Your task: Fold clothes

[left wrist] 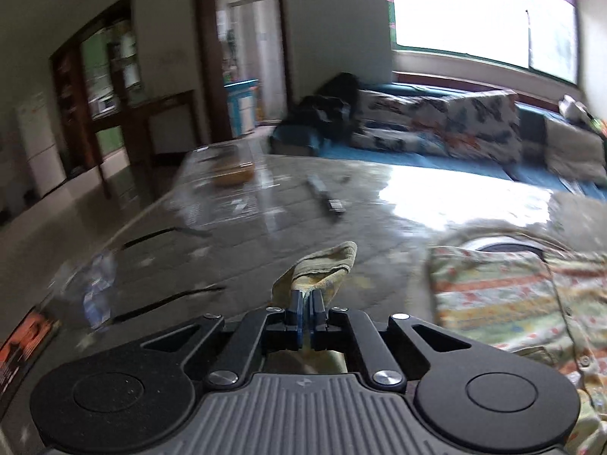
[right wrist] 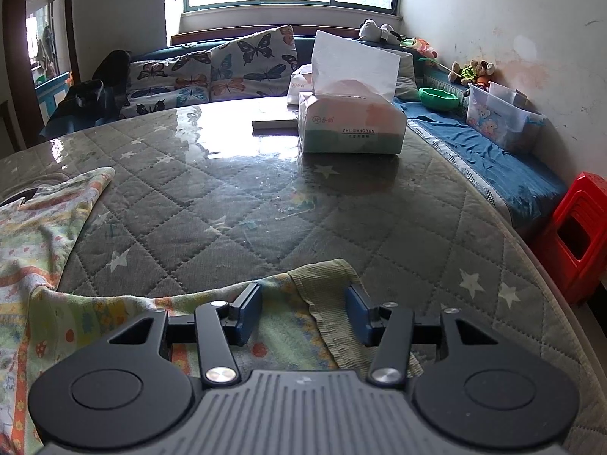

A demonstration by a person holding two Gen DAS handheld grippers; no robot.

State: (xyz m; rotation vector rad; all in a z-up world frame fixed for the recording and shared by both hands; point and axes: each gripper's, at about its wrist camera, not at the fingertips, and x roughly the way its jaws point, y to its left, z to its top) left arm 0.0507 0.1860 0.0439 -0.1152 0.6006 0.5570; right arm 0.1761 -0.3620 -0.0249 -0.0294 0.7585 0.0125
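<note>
A pale yellow-green child's garment with orange printed stripes lies on the quilted, plastic-covered table (right wrist: 227, 197). Its body (left wrist: 512, 295) is at the right of the left wrist view and at the left of the right wrist view (right wrist: 38, 235). My left gripper (left wrist: 308, 295) is shut on one ribbed sleeve cuff (left wrist: 330, 261), which sticks up beyond the blue pads, lifted off the table. My right gripper (right wrist: 303, 292) stands open over the other sleeve. Its ribbed cuff (right wrist: 322, 276) lies flat between the two blue pads, and neither pad presses on it.
A tissue pack (right wrist: 351, 129) stands on the far side of the table. A bowl (left wrist: 233, 174) and a small dark object (left wrist: 326, 197) lie toward the far left. A bench with butterfly cushions (right wrist: 227, 68), a plastic box (right wrist: 500, 117) and a red stool (right wrist: 576, 235) border the table.
</note>
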